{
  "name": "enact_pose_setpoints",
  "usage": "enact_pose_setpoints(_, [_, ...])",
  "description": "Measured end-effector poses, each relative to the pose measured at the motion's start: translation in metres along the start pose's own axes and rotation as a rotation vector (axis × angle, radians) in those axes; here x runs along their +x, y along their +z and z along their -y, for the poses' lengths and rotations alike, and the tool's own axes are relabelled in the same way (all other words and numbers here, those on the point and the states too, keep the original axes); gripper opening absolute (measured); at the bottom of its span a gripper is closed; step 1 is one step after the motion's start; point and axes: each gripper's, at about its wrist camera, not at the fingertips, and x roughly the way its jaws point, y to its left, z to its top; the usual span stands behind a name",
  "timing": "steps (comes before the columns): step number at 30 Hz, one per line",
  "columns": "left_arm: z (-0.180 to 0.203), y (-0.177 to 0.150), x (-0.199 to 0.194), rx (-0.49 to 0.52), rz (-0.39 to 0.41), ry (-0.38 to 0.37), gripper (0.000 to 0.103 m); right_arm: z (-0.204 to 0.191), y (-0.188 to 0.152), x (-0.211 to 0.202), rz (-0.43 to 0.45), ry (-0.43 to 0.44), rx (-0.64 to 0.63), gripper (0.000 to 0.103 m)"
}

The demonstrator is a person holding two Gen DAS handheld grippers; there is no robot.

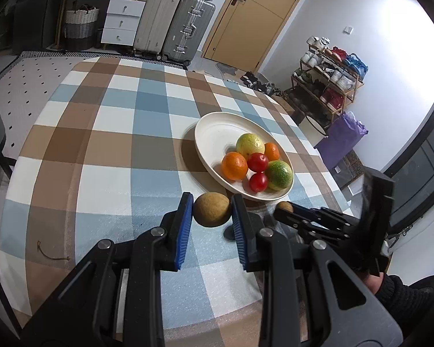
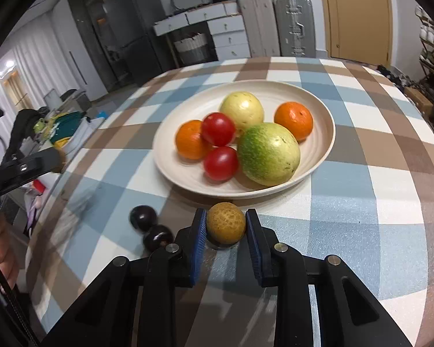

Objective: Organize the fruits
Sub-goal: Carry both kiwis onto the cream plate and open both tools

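Two small brown fruits are gripped, one in each set of jaws: left gripper [image 1: 212, 212] clamps one [image 1: 212, 209], right gripper [image 2: 225, 225] the other [image 2: 226, 223], at 6 o'clock of the cream plate [image 2: 318, 156]. Light, firm, rough-skinned, they should hold well pinched across the middle. Checked cloth covers the surface [image 2: 361, 196]; suitcases [image 1: 173, 26] stand beyond.

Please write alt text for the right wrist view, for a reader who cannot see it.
The right gripper clamps a small brown round fruit on a checkered tablecloth, just before a cream plate of two oranges, two red fruits and two green-yellow fruits. Two dark fruits lie left.
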Motion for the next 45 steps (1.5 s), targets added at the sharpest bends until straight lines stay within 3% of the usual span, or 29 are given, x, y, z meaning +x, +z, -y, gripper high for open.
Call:
enact_pose_setpoints(12, [0.04, 0.028, 0.019, 0.069, -0.018, -0.004, 0.024, 0.002, 0.024, -0.046, 0.117, 0.083, 0.0, 0.027])
enact_pose_setpoints(19, [0.053, 0.048, 0.047, 0.085, -0.051, 0.01, 0.024, 0.009, 0.048, -0.05, 0.166, 0.135, 0.02, 0.027])
enact_pose_setpoints(30, [0.059, 0.08, 0.098, 0.091, -0.105, 0.002, 0.024, 0.022, 0.081, -0.038, 0.177, 0.165, 0.018, 0.027])
enact_pose_setpoints(45, [0.053, 0.09, 0.158, 0.082, -0.172, -0.016, 0.024, 0.047, 0.087, -0.009, 0.143, 0.144, 0.039, 0.027])
